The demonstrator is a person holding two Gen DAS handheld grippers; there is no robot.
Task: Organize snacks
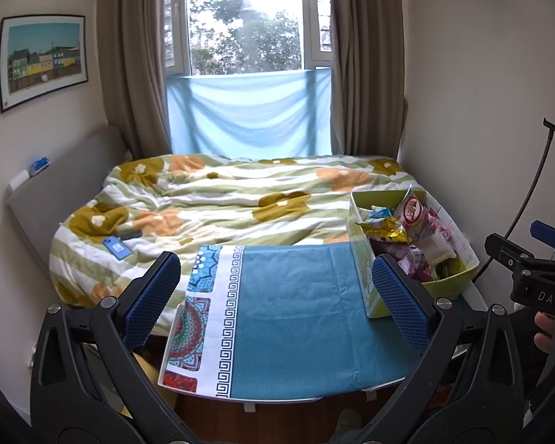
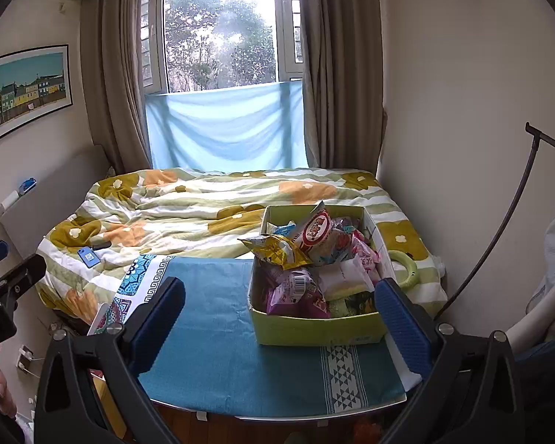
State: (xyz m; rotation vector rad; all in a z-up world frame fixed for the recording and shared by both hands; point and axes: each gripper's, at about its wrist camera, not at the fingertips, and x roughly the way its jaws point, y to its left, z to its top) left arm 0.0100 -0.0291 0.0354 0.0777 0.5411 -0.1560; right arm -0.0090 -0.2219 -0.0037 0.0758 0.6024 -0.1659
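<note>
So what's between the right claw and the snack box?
Nothing but bare teal cloth on the little table. In the right wrist view, the open right claw hovers just short of the green snack box, holding nothing.

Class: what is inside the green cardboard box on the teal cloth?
The green cardboard box holds piled snack packets: a gold foil bag, a purple wrapper. Anything beneath the pile is hidden.

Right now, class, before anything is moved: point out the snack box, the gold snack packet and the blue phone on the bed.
snack box (image 2: 314,329), right wrist view, on its green front wall.
gold snack packet (image 2: 277,249), right wrist view, on its crinkled middle.
blue phone (image 2: 88,258), right wrist view, on its back.
</note>
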